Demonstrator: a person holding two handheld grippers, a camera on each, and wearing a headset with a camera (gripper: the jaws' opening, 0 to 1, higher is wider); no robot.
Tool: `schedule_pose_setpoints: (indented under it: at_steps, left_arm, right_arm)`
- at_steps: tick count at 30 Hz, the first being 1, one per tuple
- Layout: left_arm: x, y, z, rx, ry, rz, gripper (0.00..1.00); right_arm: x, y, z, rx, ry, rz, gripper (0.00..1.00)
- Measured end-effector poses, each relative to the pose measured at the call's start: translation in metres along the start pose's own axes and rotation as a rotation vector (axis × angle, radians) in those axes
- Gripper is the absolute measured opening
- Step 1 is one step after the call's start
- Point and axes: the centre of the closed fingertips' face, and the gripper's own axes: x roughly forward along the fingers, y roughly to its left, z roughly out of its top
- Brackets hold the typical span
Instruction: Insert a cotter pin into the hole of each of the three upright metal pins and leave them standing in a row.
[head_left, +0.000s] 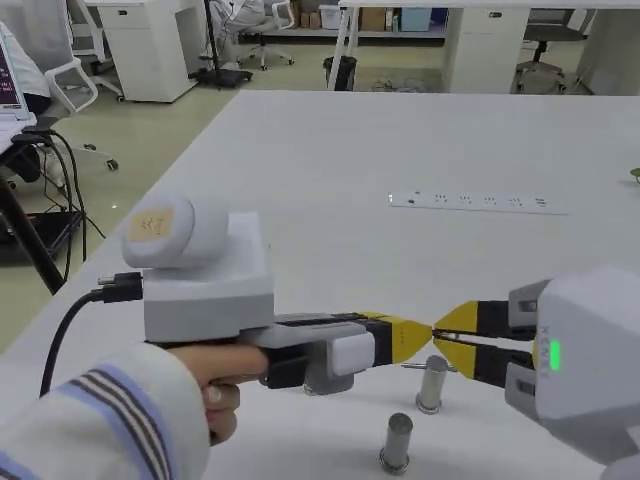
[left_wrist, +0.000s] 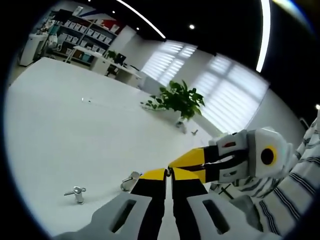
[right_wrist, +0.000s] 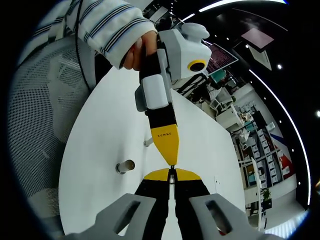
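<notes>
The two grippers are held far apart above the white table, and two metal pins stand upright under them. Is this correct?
No, not far apart: the head view shows the left gripper and right gripper meeting tip to tip above the white table. Two metal pins do stand upright under them.

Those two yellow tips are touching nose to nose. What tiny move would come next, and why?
Probably ease the right gripper down toward an upright metal pin below. It and the left gripper both look shut and meet tip to tip just above the pins, as if handing something over. Whether a cotter pin is pinched there is too small to tell.
</notes>
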Motion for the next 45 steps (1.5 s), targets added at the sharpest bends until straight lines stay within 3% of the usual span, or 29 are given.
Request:
schedule_pose_setpoints:
  at_steps: [10,21,28,31,32,35,45]
  left_arm:
    - [-0.002,-0.001,-0.010,0.003,0.046,-0.023,0.00]
    - [-0.004,-0.003,-0.016,0.030,0.078,-0.026,0.00]
    - [-0.004,-0.001,-0.015,0.005,0.083,-0.027,0.00]
    - [-0.004,-0.001,-0.016,0.036,0.086,-0.024,0.00]
    - [-0.004,-0.002,-0.019,0.051,0.101,-0.029,0.00]
    - [-0.002,-0.005,-0.025,0.053,0.120,-0.037,0.00]
    - [-0.006,0.001,-0.021,0.026,0.086,-0.010,0.00]
  right_arm:
    - [0.000,0.010,0.004,0.022,-0.030,0.048,0.00]
    - [-0.002,0.013,0.003,0.045,-0.035,0.060,0.00]
    - [-0.002,0.013,0.003,0.057,-0.039,0.064,0.00]
    - [-0.002,0.013,0.003,0.064,-0.042,0.068,0.00]
    - [-0.002,0.010,0.003,0.064,-0.042,0.046,0.00]
    - [0.000,0.012,0.003,0.068,-0.044,0.063,0.00]
    - [-0.002,0.013,-0.003,0.063,-0.027,0.055,0.00]
